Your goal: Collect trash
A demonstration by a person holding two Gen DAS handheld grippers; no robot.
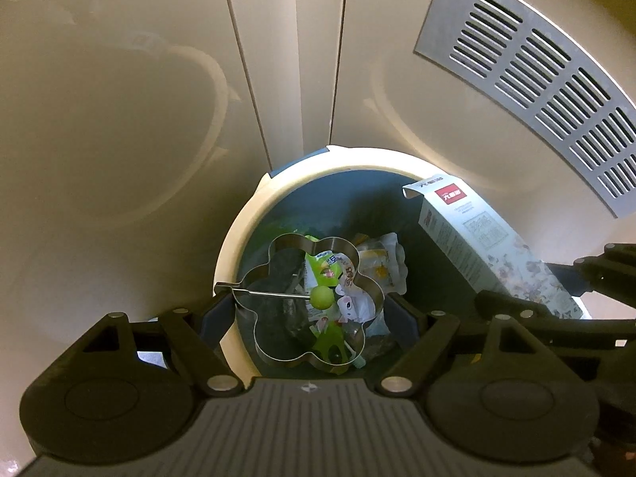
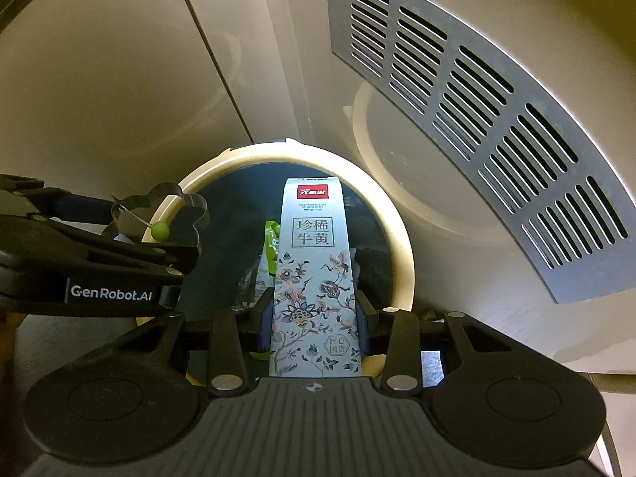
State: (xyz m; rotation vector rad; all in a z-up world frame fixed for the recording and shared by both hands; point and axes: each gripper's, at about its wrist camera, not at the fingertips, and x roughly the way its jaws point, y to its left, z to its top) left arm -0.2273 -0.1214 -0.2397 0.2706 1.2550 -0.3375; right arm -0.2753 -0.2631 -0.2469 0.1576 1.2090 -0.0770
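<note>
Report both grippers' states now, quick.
Left gripper: fingers closed on the flower-shaped metal ring, held over the bin.
Right gripper: fingers closed on the floral box.

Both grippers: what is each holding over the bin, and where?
Left gripper clamps the flower-shaped metal ring across its outer sides. Right gripper grips the floral box by its lower side edges.

The bin (image 1: 234, 230) mouth is crowded: the metal flower-shaped ring (image 1: 314, 302) spans its left half between wide-spread jaws, and the tall box (image 2: 314, 278) slants in over the right. Wrappers (image 1: 357, 278) cover the bottom. Cabinet doors (image 1: 119, 99) close off the far side.
</note>
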